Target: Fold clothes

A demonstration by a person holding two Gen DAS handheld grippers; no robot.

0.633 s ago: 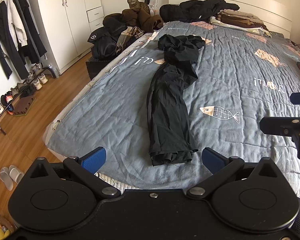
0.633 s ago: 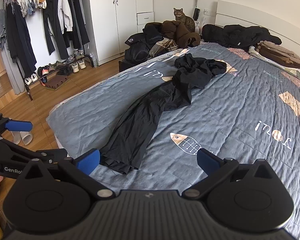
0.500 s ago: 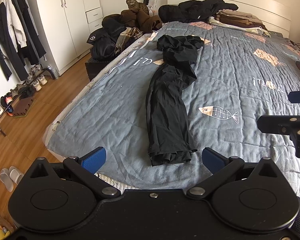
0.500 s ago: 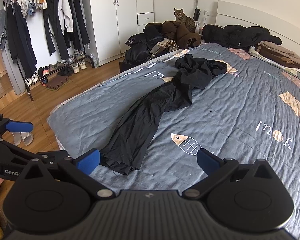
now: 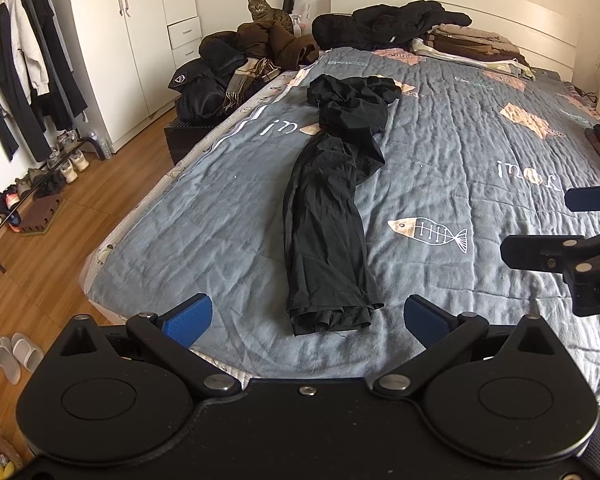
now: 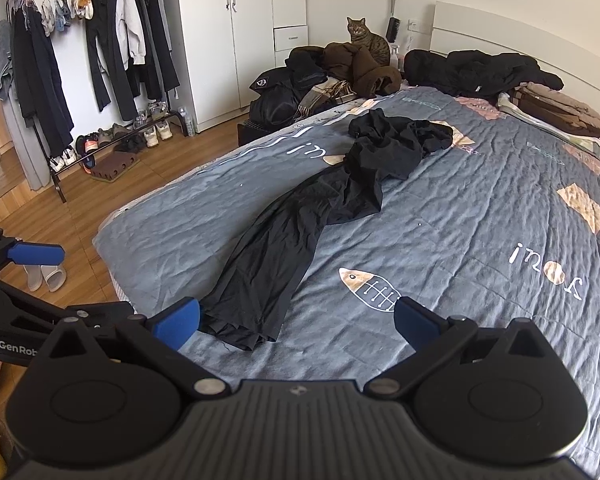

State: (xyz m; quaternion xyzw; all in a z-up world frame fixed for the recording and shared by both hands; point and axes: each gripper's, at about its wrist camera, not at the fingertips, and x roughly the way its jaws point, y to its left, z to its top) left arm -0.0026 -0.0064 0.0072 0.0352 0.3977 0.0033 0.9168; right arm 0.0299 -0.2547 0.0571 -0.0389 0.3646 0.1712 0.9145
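Left gripper point(image 5: 308, 318): jaws spread wide, empty, above the hem.
Long black thin-fabric garment point(image 5: 328, 216): strewn lengthwise on grey quilted bedspread point(image 5: 440, 152); likely light, limp, slippery; take at hem corners.
Right gripper point(image 6: 296, 320): released, empty.

Black garment point(image 5: 328, 220) point(image 6: 296, 236): long, unfolded, stretched lengthwise down middle of grey bed cover point(image 5: 188, 240). Far end crumpled in heap near headboard side; near end flatter, hem bunched close to bed's foot edge. Fabric wrinkled, slightly twisted mid-length.
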